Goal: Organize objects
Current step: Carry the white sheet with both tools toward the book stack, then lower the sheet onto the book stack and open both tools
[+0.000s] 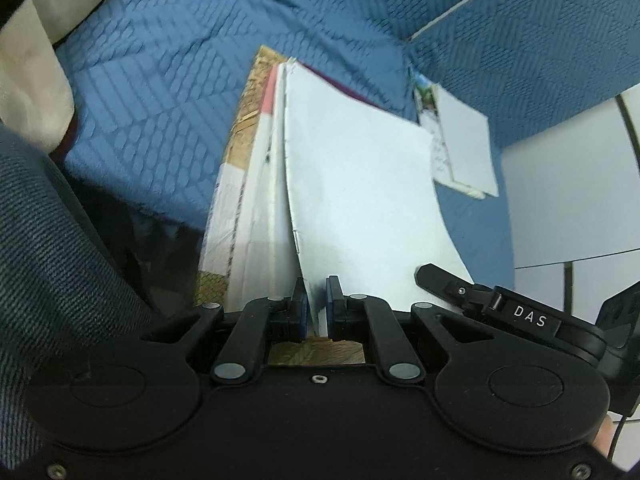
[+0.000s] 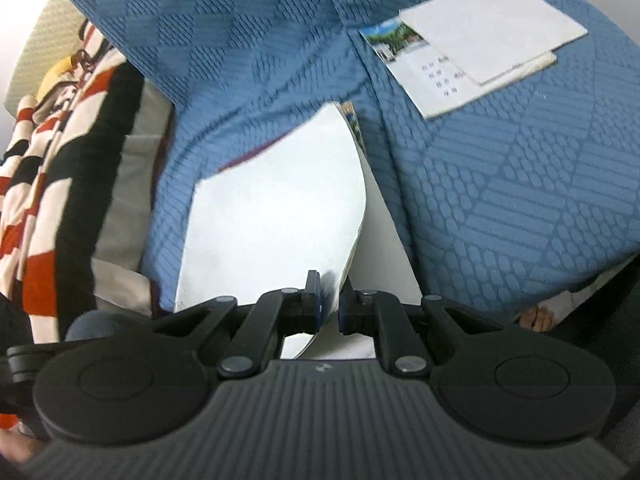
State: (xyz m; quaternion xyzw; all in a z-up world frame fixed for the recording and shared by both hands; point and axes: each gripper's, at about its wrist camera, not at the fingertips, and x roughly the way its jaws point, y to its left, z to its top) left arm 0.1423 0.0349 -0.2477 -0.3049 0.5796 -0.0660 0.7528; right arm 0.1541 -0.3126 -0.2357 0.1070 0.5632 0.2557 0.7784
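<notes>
The left gripper (image 1: 317, 308) is clamping its blue pads on the near edge of a white booklet (image 1: 360, 200), with the jaws nearly together and only the thin cover between them. The right gripper (image 2: 329, 304) is clamping the same booklet (image 2: 276, 216) at another point along that edge, its jaws likewise drawn almost fully together on the sheet. The booklet is bowing upward ahead of both claws (its cover is curving rather than lying flat). Just to the left of the left claw's fingers, a stack of books (image 1: 248, 208) is lying under the booklet, with a woven mat (image 1: 244, 112) showing along its far left side. Farther ahead and to the right of both claws, a second small booklet (image 2: 472, 48) is resting on the blue quilted bedspread (image 2: 520, 184), well apart from the held one. A striped cloth (image 2: 52, 184) is lying left of the right claw.
</notes>
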